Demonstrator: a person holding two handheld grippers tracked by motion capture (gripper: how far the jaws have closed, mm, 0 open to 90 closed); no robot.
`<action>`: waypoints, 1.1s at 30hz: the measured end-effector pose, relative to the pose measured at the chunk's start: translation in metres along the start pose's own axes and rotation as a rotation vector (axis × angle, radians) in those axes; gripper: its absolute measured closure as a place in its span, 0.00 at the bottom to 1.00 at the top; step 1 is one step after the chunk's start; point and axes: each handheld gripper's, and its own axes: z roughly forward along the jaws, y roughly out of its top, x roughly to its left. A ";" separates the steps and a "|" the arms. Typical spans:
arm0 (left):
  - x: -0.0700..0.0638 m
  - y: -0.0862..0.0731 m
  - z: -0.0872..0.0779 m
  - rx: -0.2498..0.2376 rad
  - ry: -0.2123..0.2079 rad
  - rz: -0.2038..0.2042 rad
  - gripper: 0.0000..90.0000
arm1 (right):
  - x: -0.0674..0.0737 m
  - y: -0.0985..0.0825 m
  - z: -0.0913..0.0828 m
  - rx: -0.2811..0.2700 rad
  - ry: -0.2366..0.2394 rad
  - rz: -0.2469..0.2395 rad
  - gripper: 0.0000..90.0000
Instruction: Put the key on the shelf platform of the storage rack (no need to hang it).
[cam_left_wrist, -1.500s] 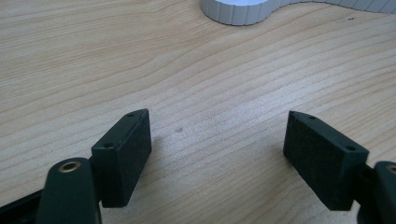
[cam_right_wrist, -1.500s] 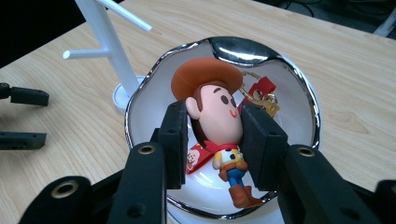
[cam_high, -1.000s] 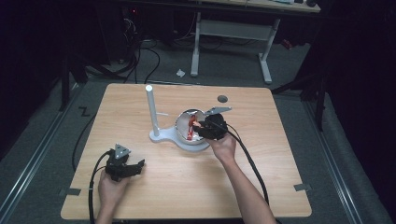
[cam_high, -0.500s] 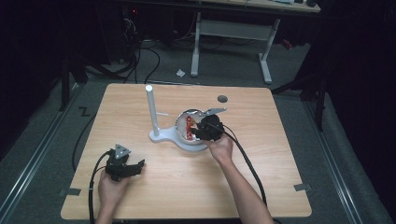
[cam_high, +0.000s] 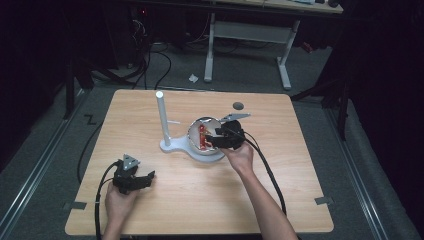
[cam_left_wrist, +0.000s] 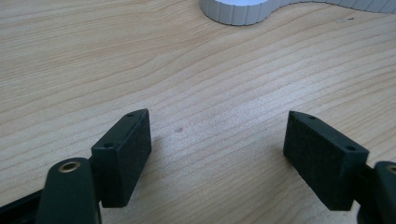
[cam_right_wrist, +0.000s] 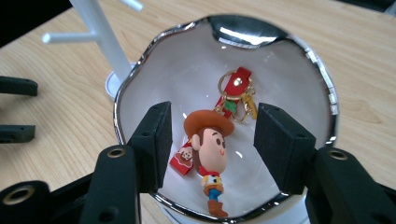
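Note:
A cowboy-figure keychain (cam_right_wrist: 212, 149) with a red strap and gold ring lies in the shiny white dish (cam_right_wrist: 322, 84) of a white stand. My right gripper (cam_right_wrist: 215, 126) hovers just over the dish. Its jaws have just been opening and stand apart on either side of the figure, without touching it. From above, the right gripper (cam_high: 212, 140) sits over the dish rim (cam_high: 193, 131), with the keychain (cam_high: 202, 136) beside it. The left gripper (cam_high: 145, 179) rests open on the table at the front left, with bare wood between its pads (cam_left_wrist: 126, 149).
The stand's white pole (cam_high: 162, 117) with short pegs rises left of the dish; its base (cam_left_wrist: 243, 9) lies ahead of the left gripper. A dark round hole (cam_high: 238, 105) sits in the tabletop behind. Cables trail from both grippers toward the front edge.
The right gripper's jaws have opened over the dish, and the keychain now lies free between them. The right hand shifted slightly left. The left gripper has not moved.

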 end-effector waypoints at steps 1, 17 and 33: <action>0.000 0.000 0.000 0.000 0.000 0.000 0.26 | -0.001 0.000 -0.003 -0.002 0.001 0.002 0.52; 0.000 0.000 0.000 0.000 0.000 0.000 0.26 | -0.010 0.001 -0.036 -0.074 0.008 0.018 0.54; 0.000 0.000 0.000 0.000 0.000 0.000 0.26 | -0.019 -0.001 -0.067 -0.112 -0.009 0.030 0.54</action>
